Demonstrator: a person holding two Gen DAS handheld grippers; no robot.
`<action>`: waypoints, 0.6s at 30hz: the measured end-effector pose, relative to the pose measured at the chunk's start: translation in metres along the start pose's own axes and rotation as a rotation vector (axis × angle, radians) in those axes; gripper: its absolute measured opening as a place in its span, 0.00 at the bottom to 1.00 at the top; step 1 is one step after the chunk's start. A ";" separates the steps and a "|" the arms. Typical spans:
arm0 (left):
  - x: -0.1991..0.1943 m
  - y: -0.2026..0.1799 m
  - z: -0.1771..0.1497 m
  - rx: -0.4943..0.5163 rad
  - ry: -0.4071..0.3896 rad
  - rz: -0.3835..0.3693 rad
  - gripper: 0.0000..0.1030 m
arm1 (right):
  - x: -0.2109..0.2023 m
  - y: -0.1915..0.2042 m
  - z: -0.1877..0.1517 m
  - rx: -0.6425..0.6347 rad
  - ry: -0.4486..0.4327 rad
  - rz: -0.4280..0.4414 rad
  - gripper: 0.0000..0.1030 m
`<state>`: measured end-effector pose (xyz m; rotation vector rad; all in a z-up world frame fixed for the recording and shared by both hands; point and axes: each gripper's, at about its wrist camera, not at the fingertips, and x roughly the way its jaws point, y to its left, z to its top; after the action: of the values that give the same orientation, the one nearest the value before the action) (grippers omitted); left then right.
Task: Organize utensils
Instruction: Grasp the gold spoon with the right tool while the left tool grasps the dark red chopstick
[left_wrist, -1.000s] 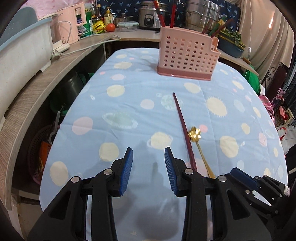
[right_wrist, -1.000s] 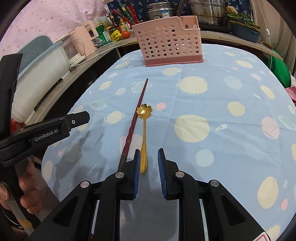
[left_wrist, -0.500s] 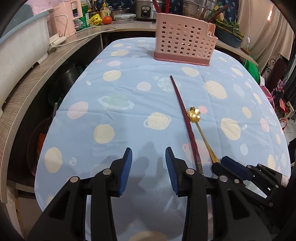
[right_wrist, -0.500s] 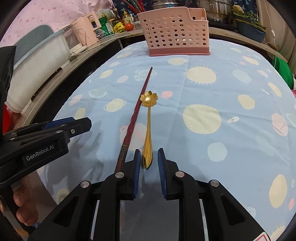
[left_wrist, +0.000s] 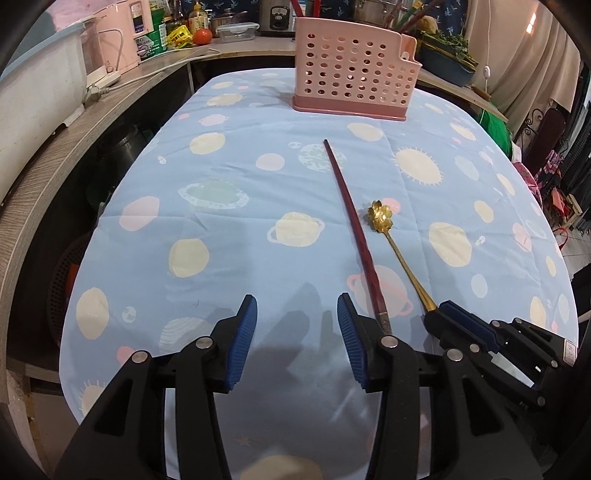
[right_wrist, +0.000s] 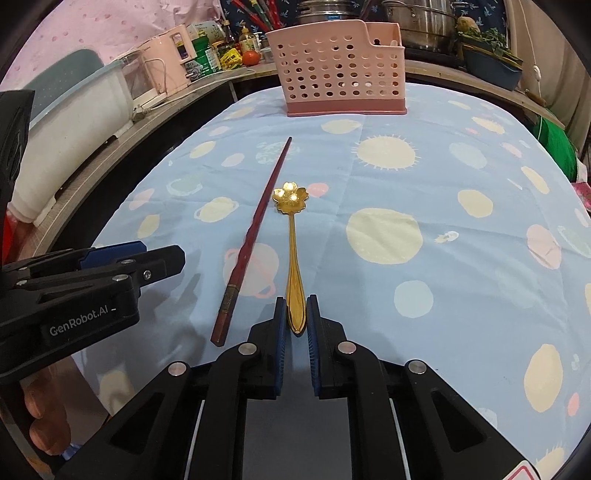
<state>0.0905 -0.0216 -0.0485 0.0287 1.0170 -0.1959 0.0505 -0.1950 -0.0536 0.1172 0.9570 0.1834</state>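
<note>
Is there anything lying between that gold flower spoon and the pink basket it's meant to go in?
Nothing visible does. The gold spoon lies with its handle end between the right gripper's jaws, and only bare cloth runs from it to the pink basket. The red chopstick lies alongside to its left, not across the way.

Through my right wrist camera, the only words I read clearly are "GenRobot.AI", printed in white on the black body of my left gripper (right_wrist: 162, 264), at about nine o'clock in that view. At roughly eleven o'clock on the back counter (right_wrist: 221, 79), bottles and packets (right_wrist: 229, 55) carry labels too small and blurred to make out. A red-edged sticker (right_wrist: 524, 474) at five o'clock, on my right gripper's body, shows no legible text.
</note>
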 end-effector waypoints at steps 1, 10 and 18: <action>0.001 -0.002 -0.001 0.005 0.003 -0.007 0.42 | -0.001 -0.004 0.000 0.011 -0.002 -0.005 0.10; 0.011 -0.029 -0.008 0.056 0.045 -0.074 0.42 | -0.008 -0.025 -0.005 0.074 -0.010 -0.016 0.10; 0.016 -0.036 -0.010 0.067 0.053 -0.082 0.40 | -0.008 -0.026 -0.006 0.078 -0.010 -0.014 0.10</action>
<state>0.0841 -0.0583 -0.0653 0.0536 1.0652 -0.3060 0.0438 -0.2216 -0.0547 0.1827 0.9545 0.1331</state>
